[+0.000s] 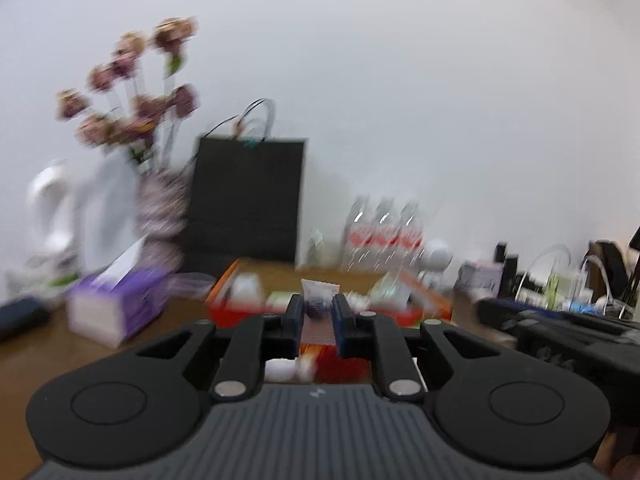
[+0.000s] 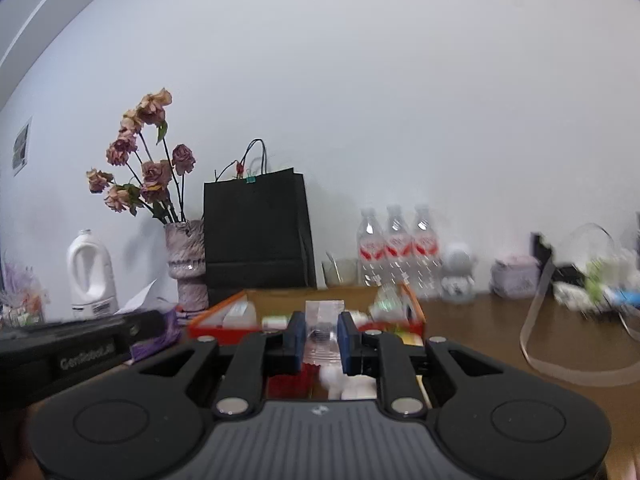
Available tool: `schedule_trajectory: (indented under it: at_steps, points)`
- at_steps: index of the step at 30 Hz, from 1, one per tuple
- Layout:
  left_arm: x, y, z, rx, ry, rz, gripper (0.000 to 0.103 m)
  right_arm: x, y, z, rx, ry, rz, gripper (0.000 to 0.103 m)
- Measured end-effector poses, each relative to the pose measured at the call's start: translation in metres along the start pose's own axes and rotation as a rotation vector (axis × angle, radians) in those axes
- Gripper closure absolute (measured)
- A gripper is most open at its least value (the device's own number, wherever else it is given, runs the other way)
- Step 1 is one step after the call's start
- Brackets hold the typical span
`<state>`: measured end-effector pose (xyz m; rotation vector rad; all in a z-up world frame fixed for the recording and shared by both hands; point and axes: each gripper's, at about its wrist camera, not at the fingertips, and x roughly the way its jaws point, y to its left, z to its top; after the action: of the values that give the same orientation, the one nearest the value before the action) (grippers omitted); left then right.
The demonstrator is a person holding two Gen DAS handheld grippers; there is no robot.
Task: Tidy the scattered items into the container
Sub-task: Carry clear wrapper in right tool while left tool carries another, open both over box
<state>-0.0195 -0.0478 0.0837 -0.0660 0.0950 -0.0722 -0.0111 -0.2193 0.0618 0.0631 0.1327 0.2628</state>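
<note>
Left gripper (image 1: pixel 316 312) and right gripper (image 2: pixel 322 330): each has a grey ribbed housing bearing a small pale mark at its front edge, flanked by two black rounded lobes with a circular recess. Black link arms, pinned by silver round-headed pivots, run forward to two black fingers (image 1: pixel 294 322) lined on their inner faces with blue pads (image 2: pixel 347 348). Seen side-on from the right wrist view, the left unit's black body carries pale lettering, partly blurred.
</note>
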Motion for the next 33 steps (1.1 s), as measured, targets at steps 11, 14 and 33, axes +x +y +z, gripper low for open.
schedule_trajectory:
  at_steps: [11, 14, 33]
  points:
    - [0.211, -0.002, 0.041, -0.02, 0.176, -0.048, 0.087, 0.184, -0.057, 0.068, -0.009, 0.105, -0.021, 0.087]
    - [0.277, -0.002, 0.052, 0.003, 0.486, -0.104, 0.087, 0.261, -0.079, 0.082, 0.032, 0.48, 0.041, 0.087]
    - [0.384, 0.038, 0.048, -0.096, 1.115, -0.117, 0.019, 0.39, -0.107, 0.069, 0.178, 1.158, -0.06, 0.026]
